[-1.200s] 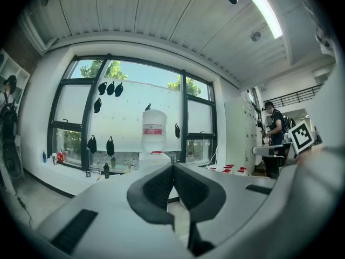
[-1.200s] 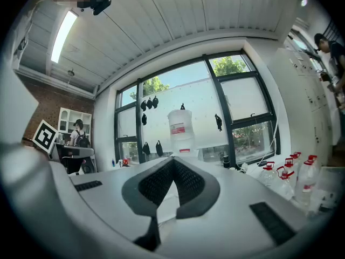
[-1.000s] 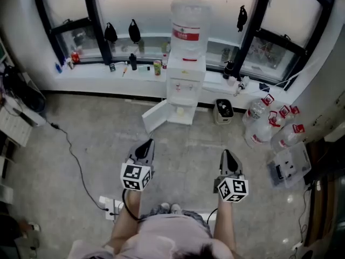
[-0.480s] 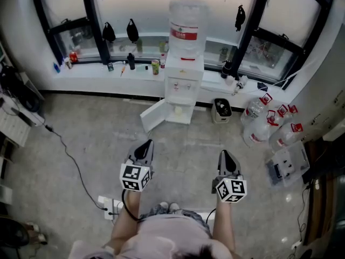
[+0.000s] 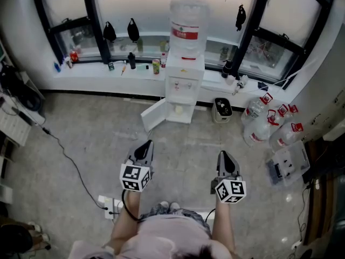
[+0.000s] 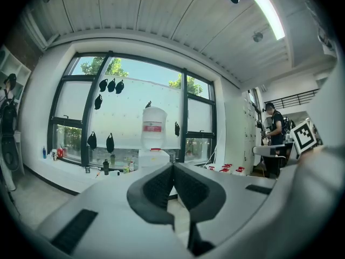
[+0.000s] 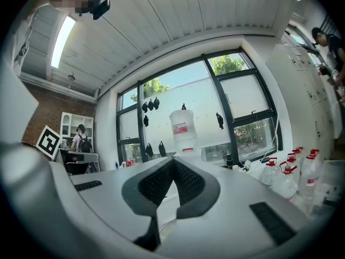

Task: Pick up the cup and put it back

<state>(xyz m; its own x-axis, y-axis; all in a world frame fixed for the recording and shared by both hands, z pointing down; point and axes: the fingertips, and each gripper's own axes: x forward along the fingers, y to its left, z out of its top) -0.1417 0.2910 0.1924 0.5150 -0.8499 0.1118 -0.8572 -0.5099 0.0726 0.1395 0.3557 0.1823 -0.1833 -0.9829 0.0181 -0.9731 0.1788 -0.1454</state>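
the cup can only be made out as a small pale shape point(image 5: 178, 110) inside the open lower compartment of the water dispenser point(image 5: 183, 72), too small to tell its form; neither tool touches it.

the dispenser is one white boxy cabinet against the window wall. its flat white door point(image 5: 154, 116) is swung out to the left. one clear, rounded water bottle point(image 5: 188, 15) with a red label sits upside down on top.

just right of the cabinet stands one small dark-topped bin point(image 5: 223, 110). further right, a cluster of clear plastic jugs point(image 5: 257, 129) stands on the floor; about five red-and-white caps can be counted. one clear plastic box point(image 5: 290, 165) lies near them.

the floor point(image 5: 97, 139) is mottled grey concrete. one black cable point(image 5: 73, 158) trails across it to a white power strip point(image 5: 110, 204).

two tools are held low, well apart from the dispenser, and both point toward it. the left tool point(image 5: 146, 146) point(image 6: 173, 167) is clenched, its dark ribbed pads pressed flat together with nothing between them. the right tool point(image 5: 223, 155) point(image 7: 173, 162) is clenched the same way and also empty. each carries one white cube with black square markers.
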